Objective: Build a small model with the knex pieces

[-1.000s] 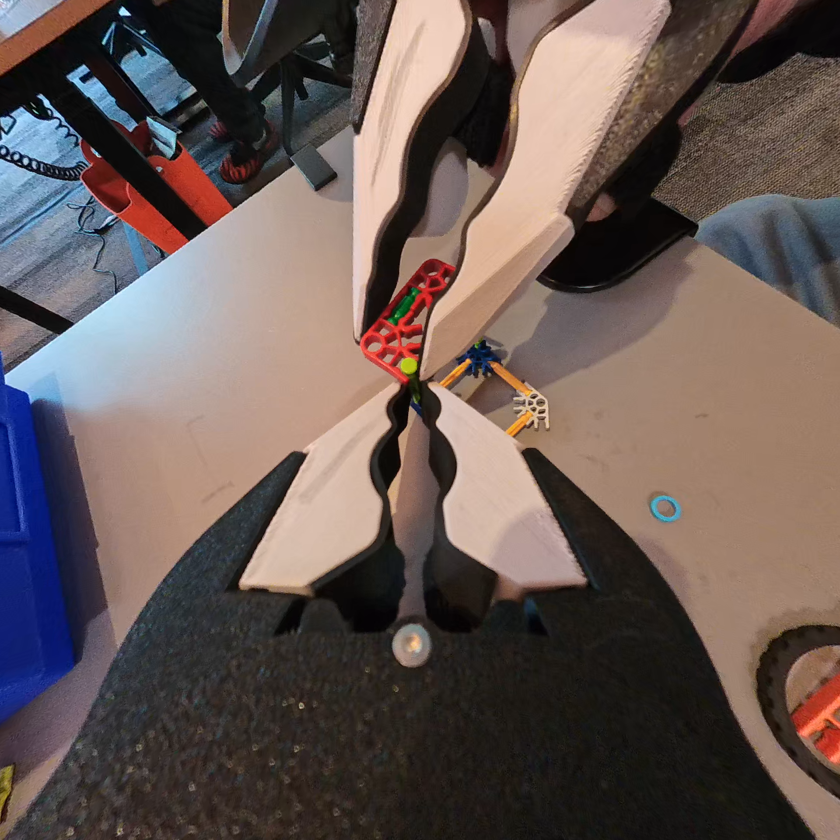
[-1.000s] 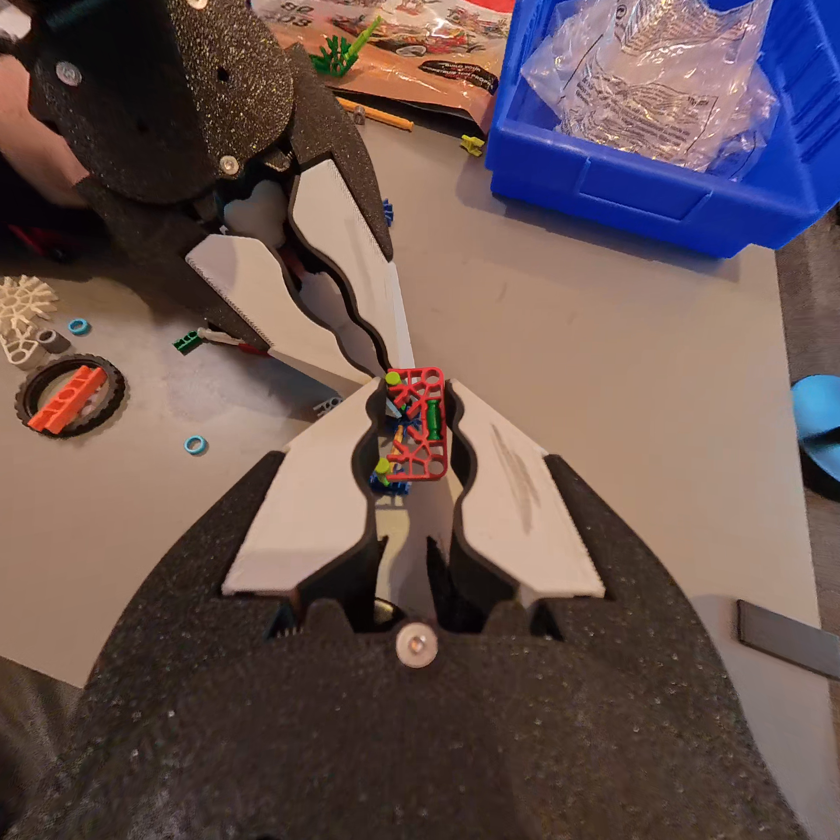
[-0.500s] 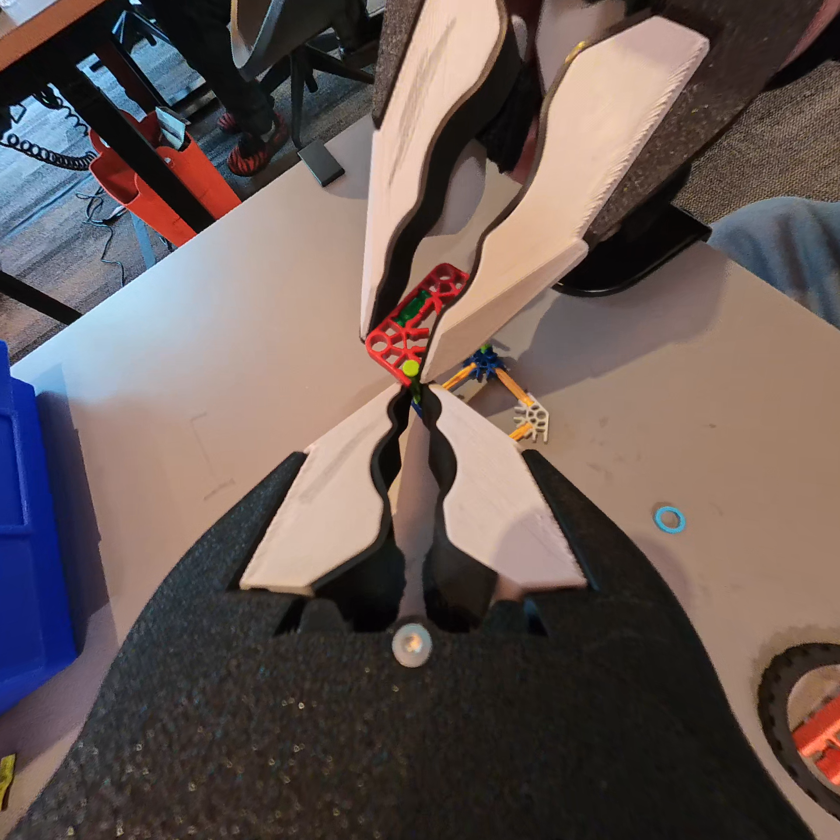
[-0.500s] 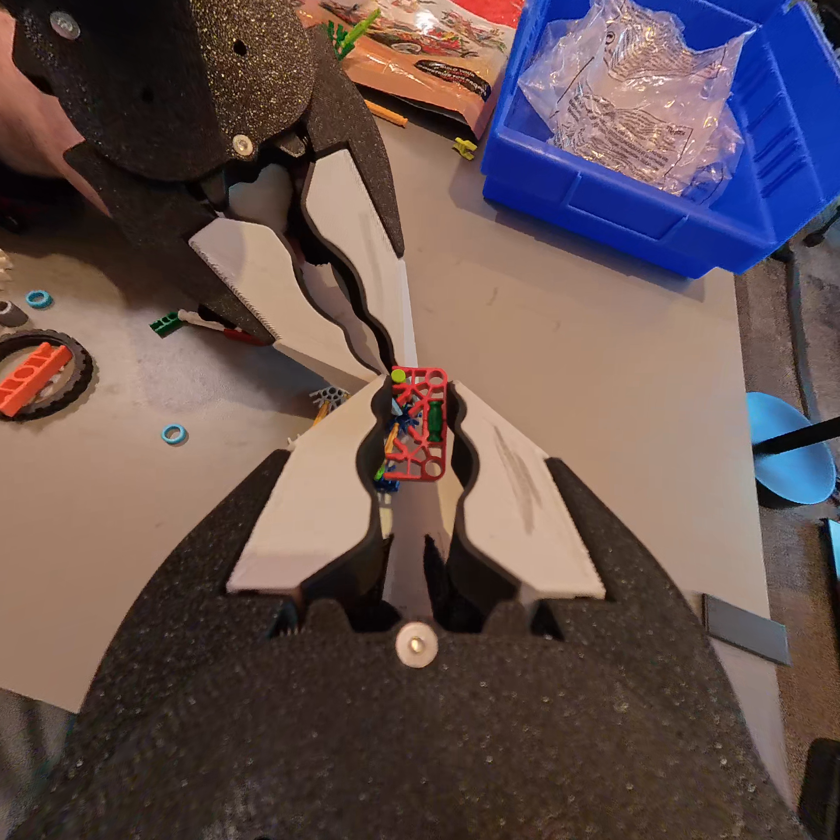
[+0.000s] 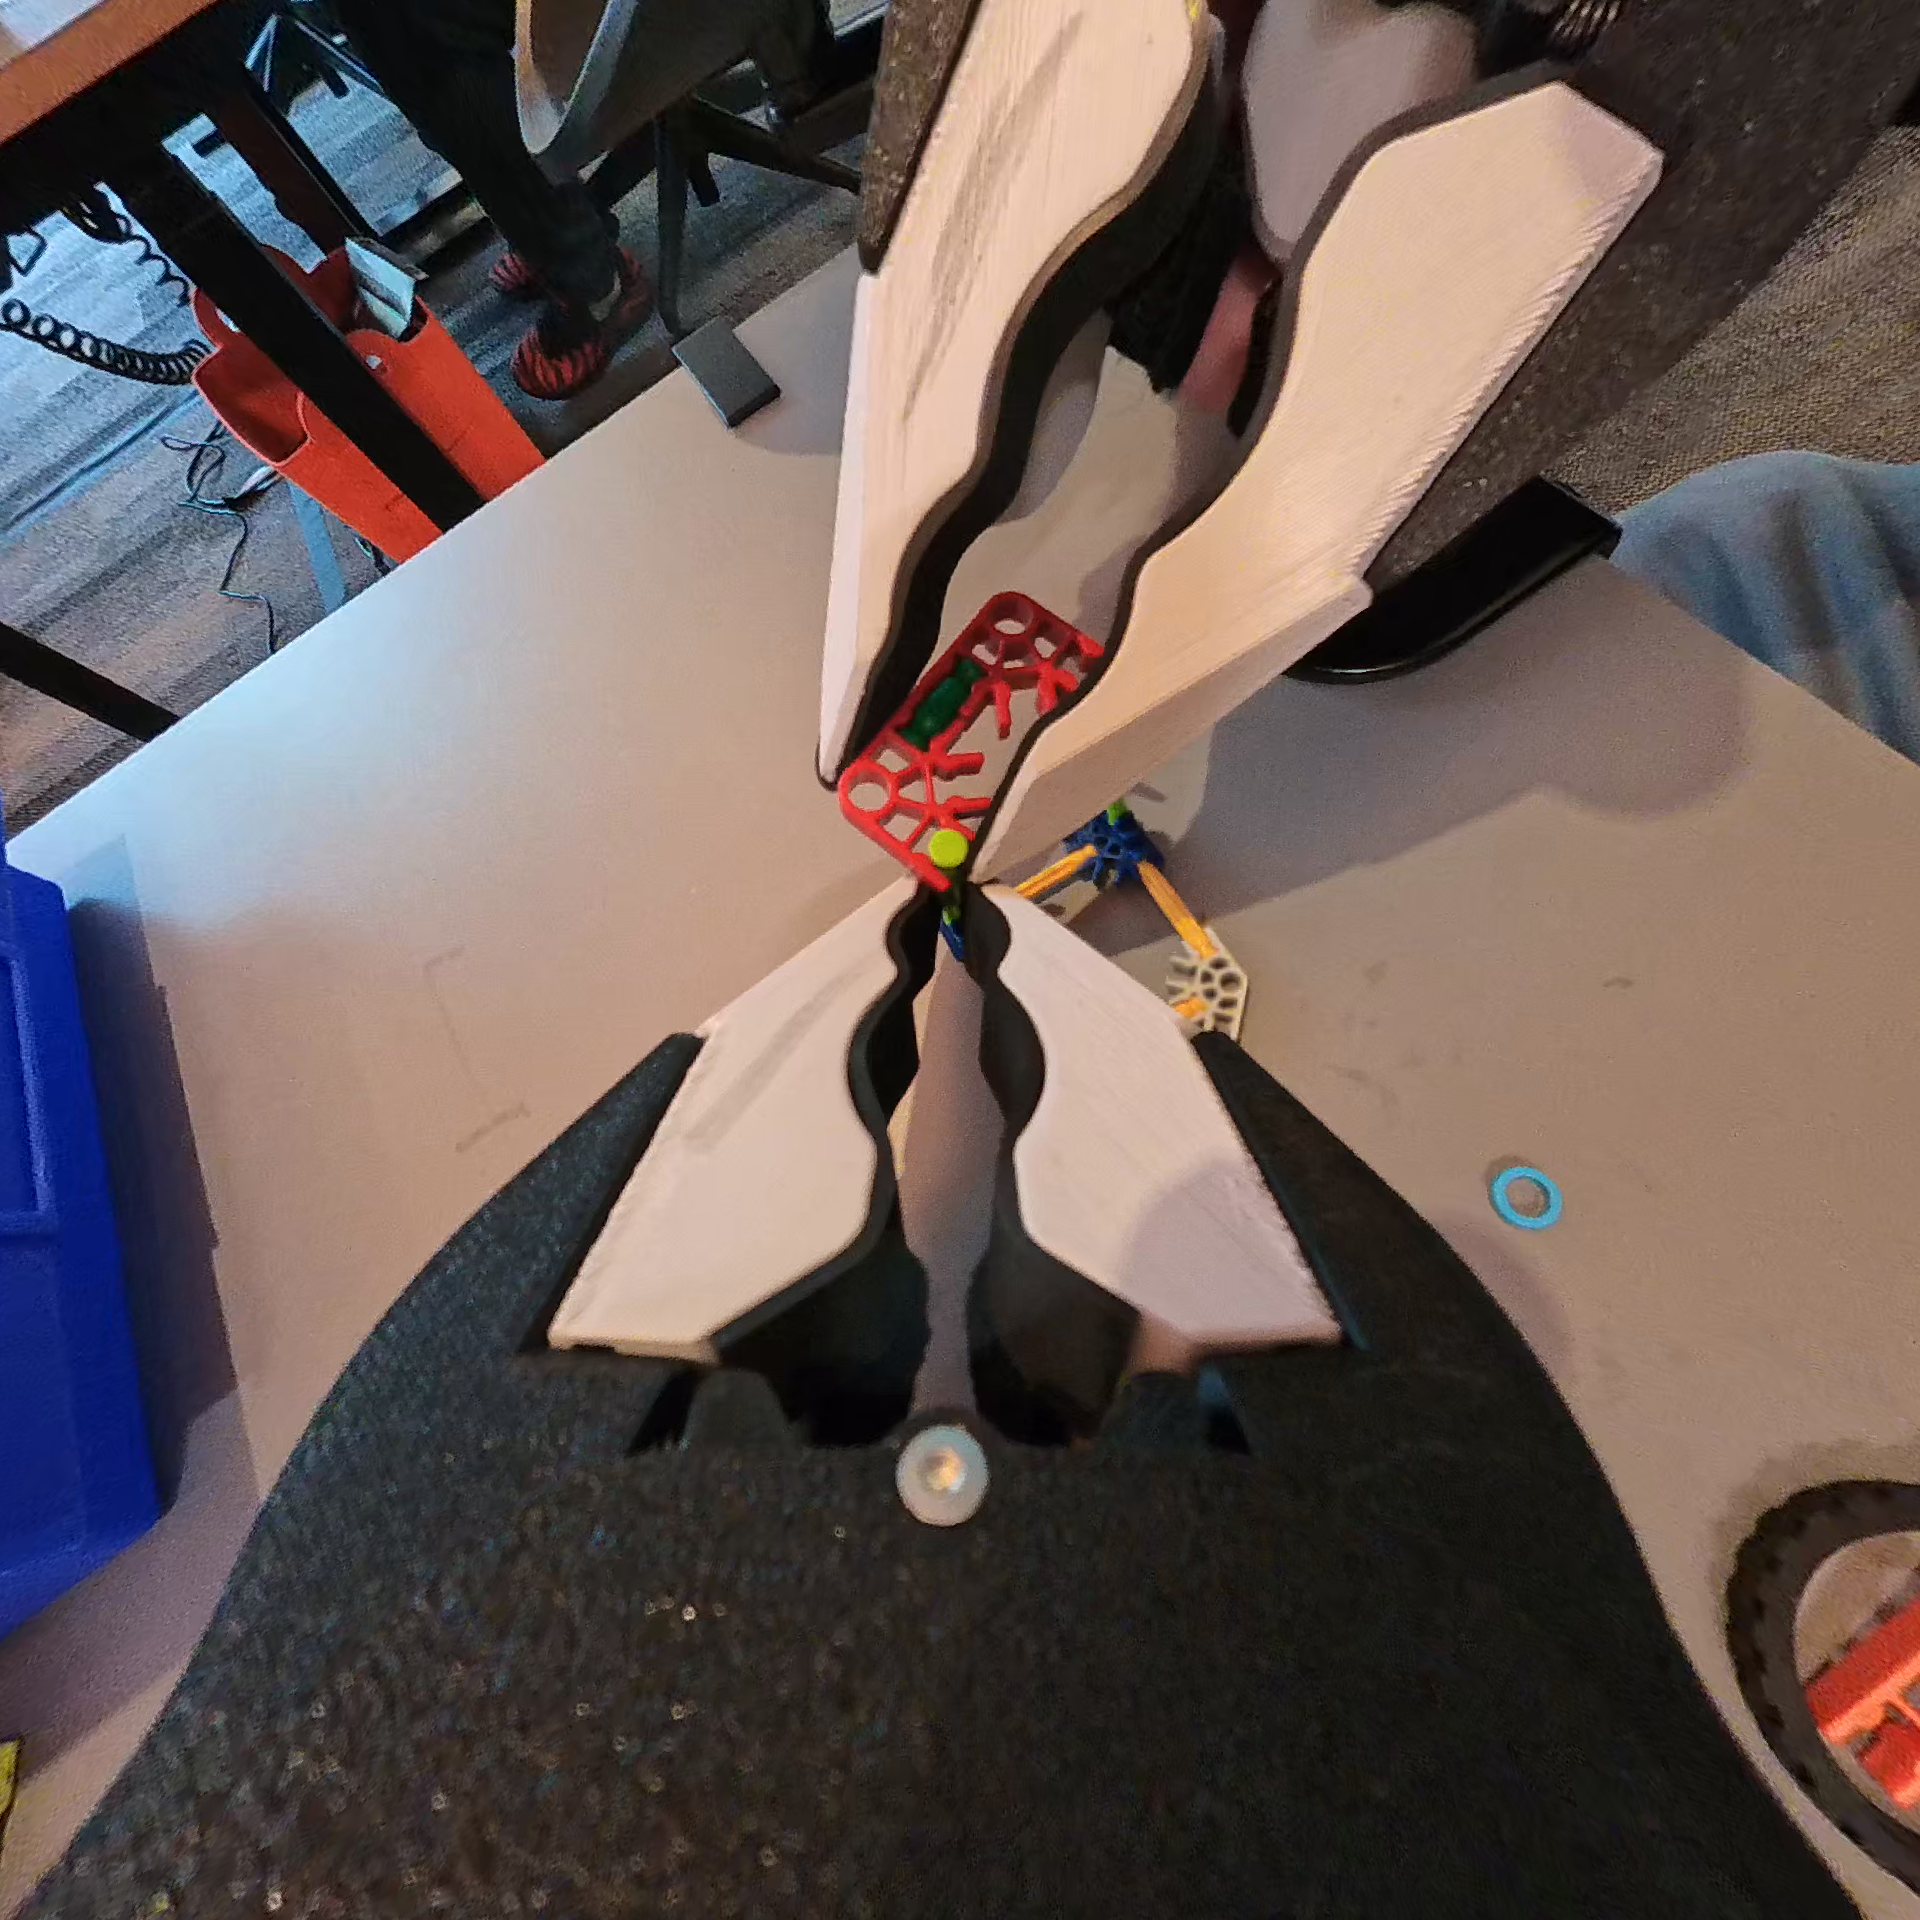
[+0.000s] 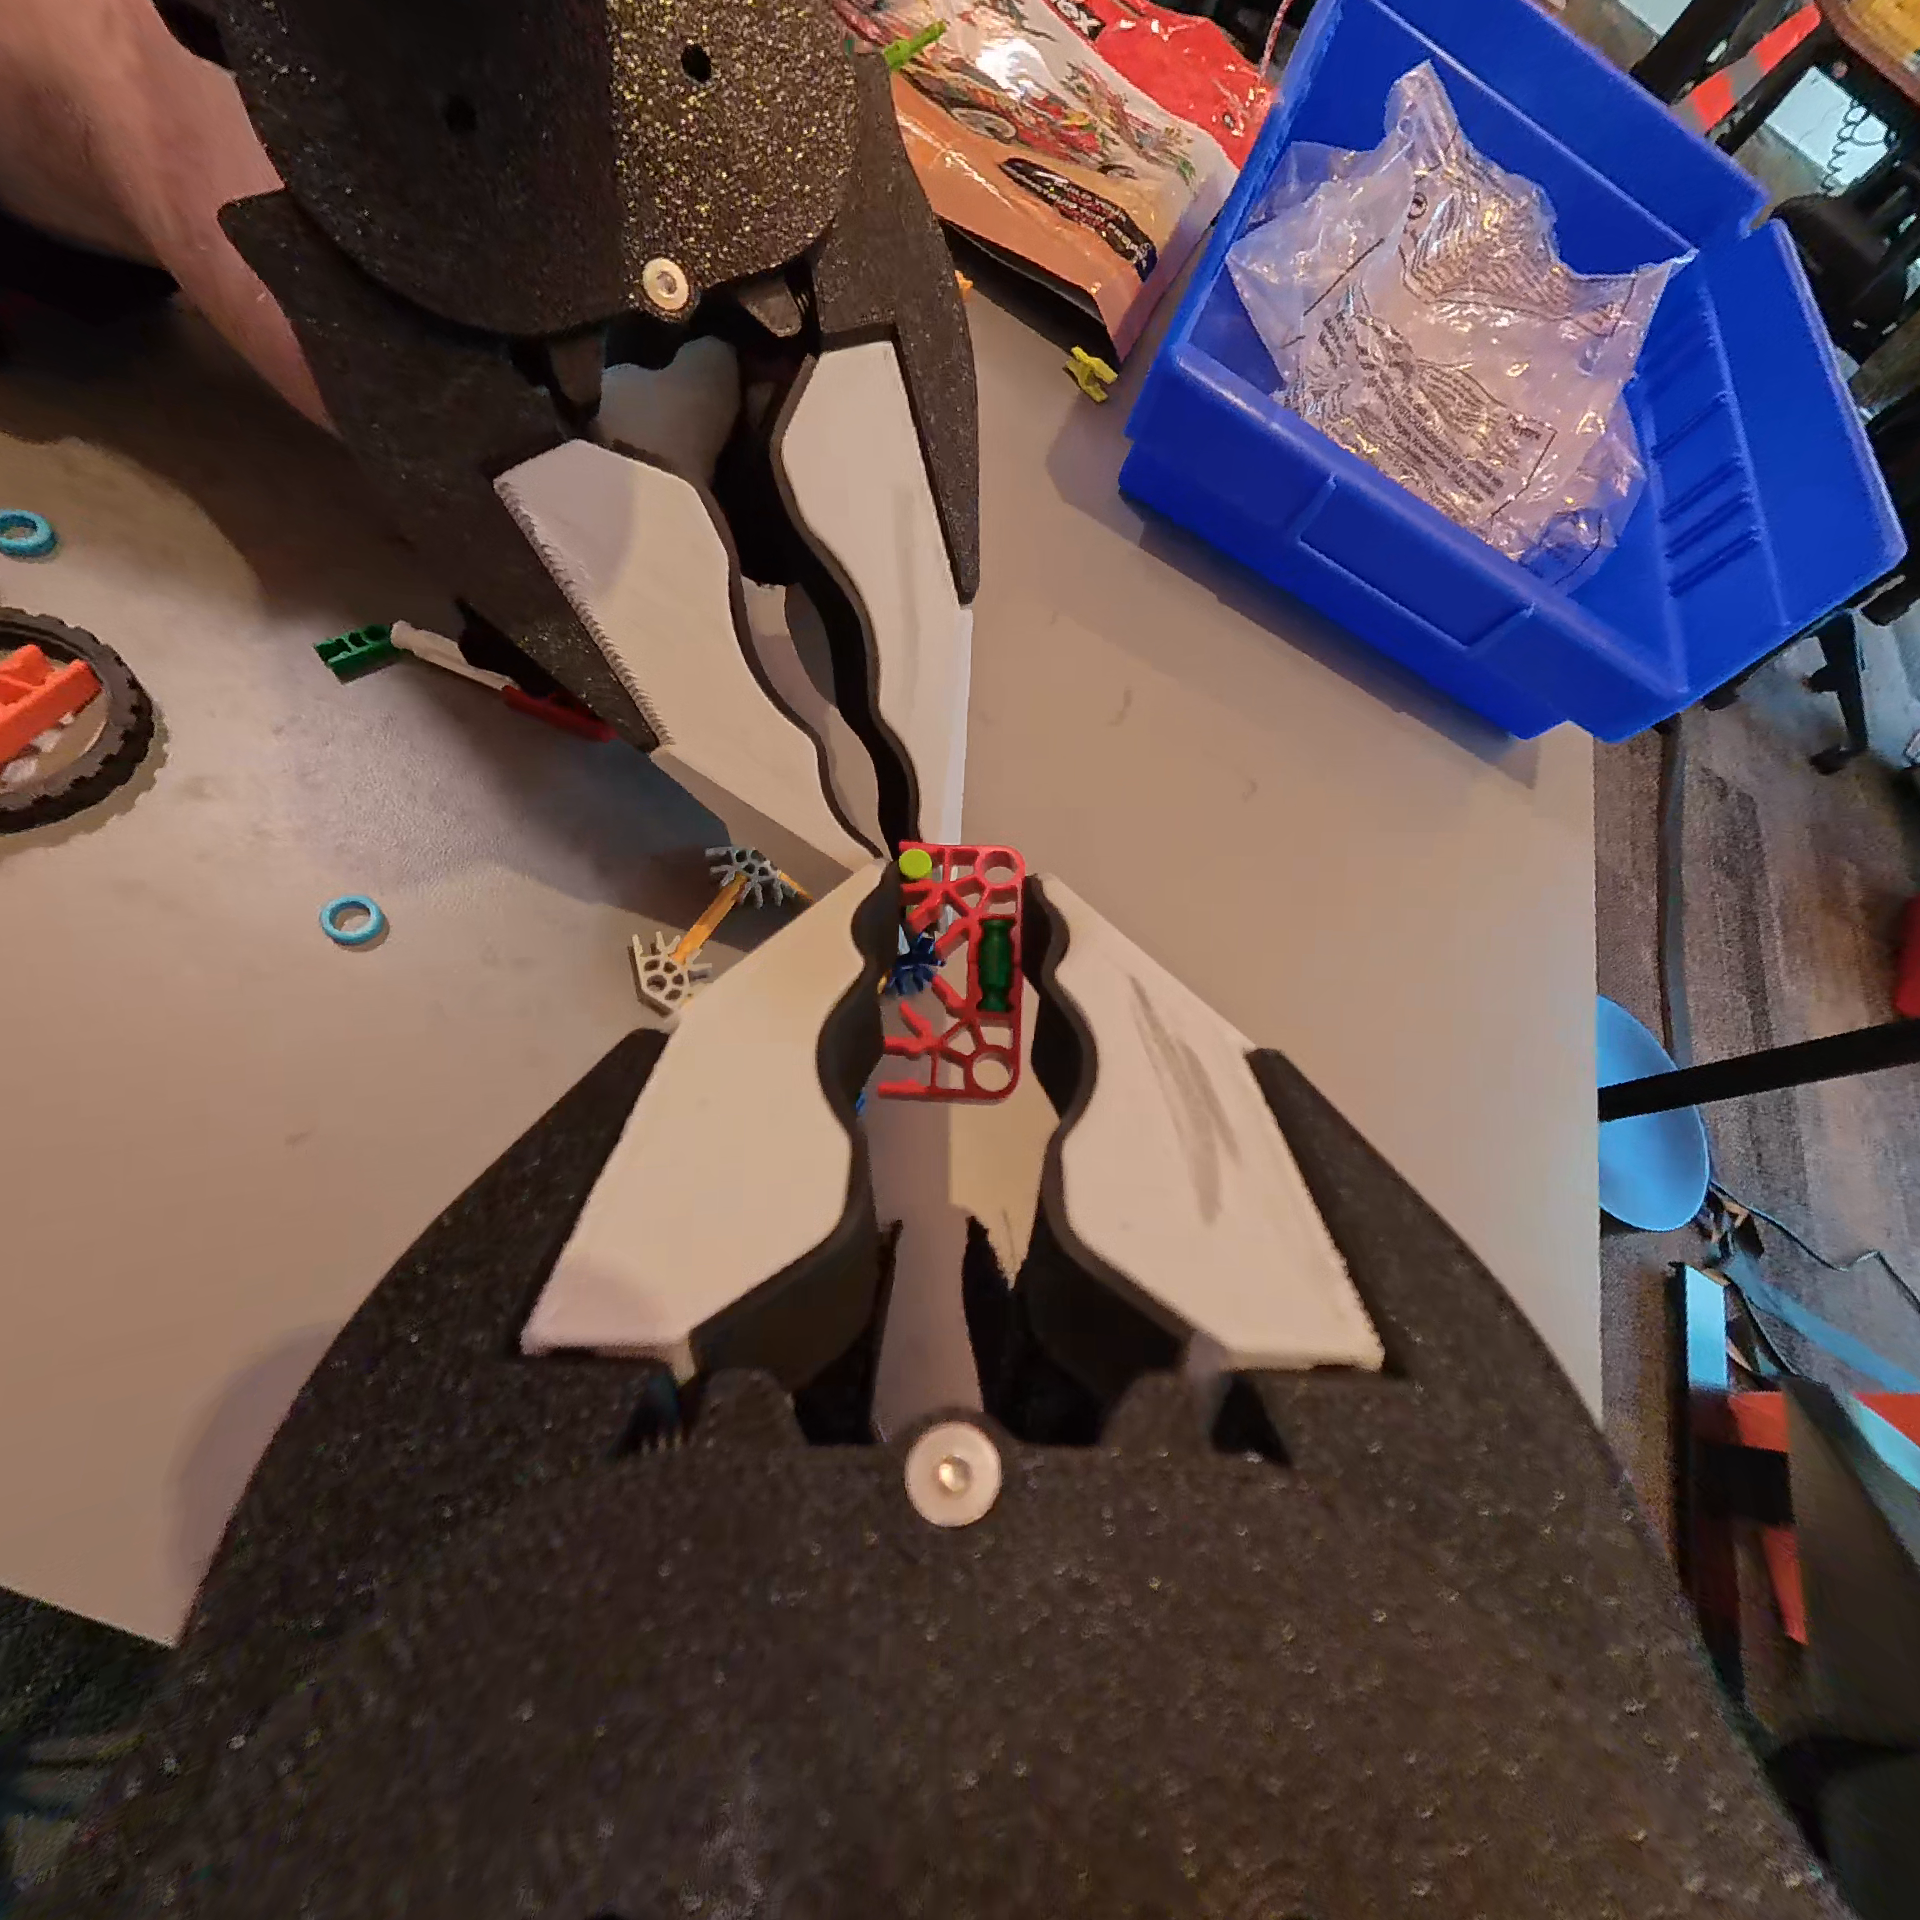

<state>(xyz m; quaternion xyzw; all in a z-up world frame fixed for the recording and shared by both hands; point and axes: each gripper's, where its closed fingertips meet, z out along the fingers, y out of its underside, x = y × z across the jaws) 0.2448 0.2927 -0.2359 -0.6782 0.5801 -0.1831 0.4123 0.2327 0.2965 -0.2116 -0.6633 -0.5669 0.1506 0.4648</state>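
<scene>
My right gripper [image 6: 961,883] is shut on a red lattice panel [image 6: 951,1049] that has a short dark-green rod [image 6: 994,968] clipped into it. It holds the panel above the grey table [image 6: 1299,883]. My left gripper [image 5: 948,904] meets it tip to tip and is shut on a lime-green rod [image 5: 948,847] at the panel's corner [image 5: 977,717]. A blue connector [image 5: 1117,842] with yellow rods and a white connector [image 5: 1210,982] sits just below the tips. I cannot tell whether it is joined to the panel. The left gripper also shows in the right wrist view [image 6: 914,836].
A blue bin [image 6: 1455,582] holding a clear plastic bag [image 6: 1455,343] stands at the far right, near the table's right edge [image 6: 1590,1039]. A black tyre [image 6: 62,717] with an orange piece, light-blue rings [image 6: 353,922], a green-tipped rod [image 6: 447,665] and an orange printed bag [image 6: 1039,114] lie to the left and behind. The tips of both grippers are at nearly the same place.
Both grippers have kept their grips and moved together. The right wrist view now takes in more of the table's right edge, and the yellow rods and white connector show beside its left finger.
</scene>
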